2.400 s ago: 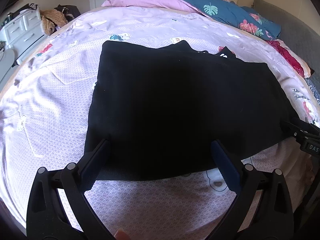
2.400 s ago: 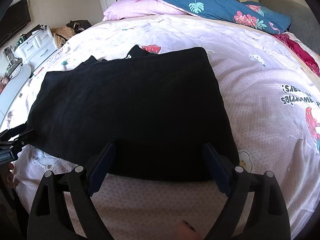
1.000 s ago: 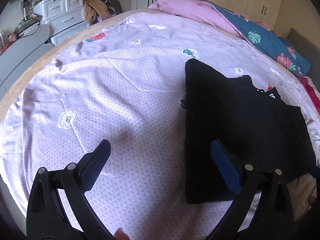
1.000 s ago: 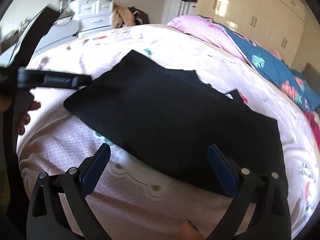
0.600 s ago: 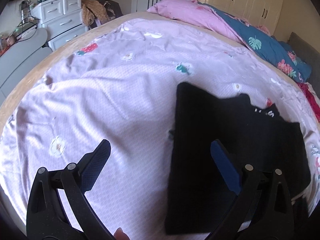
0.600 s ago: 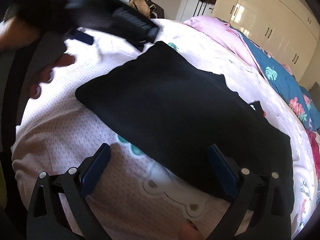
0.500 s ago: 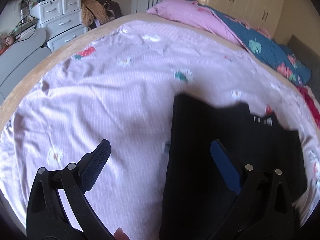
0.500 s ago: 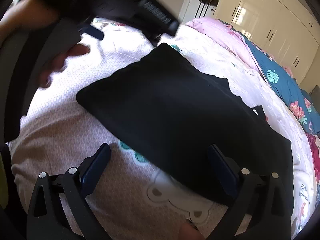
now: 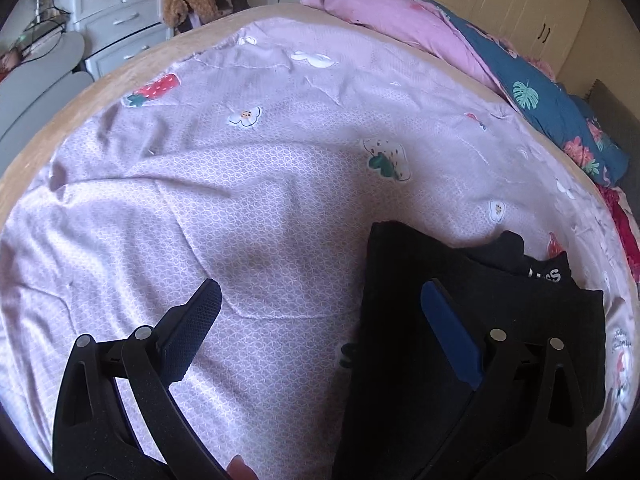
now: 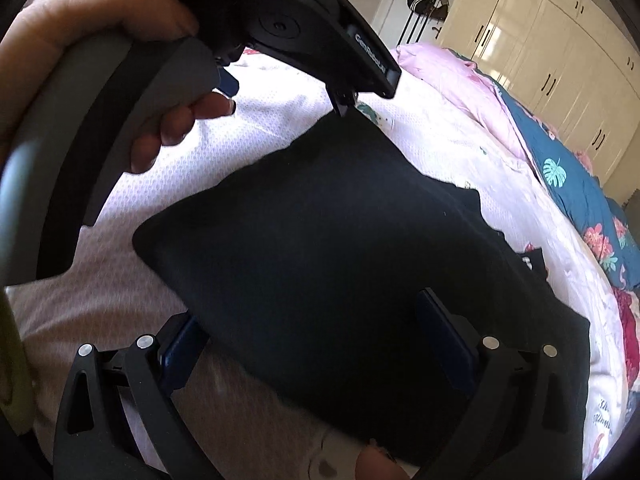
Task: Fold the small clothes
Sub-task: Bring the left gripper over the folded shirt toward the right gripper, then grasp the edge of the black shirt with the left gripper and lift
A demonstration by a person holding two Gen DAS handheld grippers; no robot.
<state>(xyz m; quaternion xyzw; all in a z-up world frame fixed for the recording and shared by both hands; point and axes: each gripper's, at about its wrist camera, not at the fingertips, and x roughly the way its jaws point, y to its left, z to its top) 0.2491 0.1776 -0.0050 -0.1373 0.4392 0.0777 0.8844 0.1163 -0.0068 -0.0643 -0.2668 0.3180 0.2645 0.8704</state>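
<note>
Here, surface: pale lilac quilted bedspread with flower and strawberry patches.
Room: white drawer chest, cream wardrobe doors.
Free space: bedspread bare left of the garment.
Garment: black folded cloth garment, flat.
Left gripper: jaws apart, right finger over the garment's left edge.
Right gripper: spread wide, empty, straddling the near edge.

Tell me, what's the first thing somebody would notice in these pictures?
The big flat black cloth garment lying on the pale pink cartoon-print bedsheet stands out first. Next, in the right wrist view, a hand looms at the upper left, gripping the left tongs' handle. The right tongs are wide open at the garment's near edge, and the left tongs are open at its side edge.
</note>
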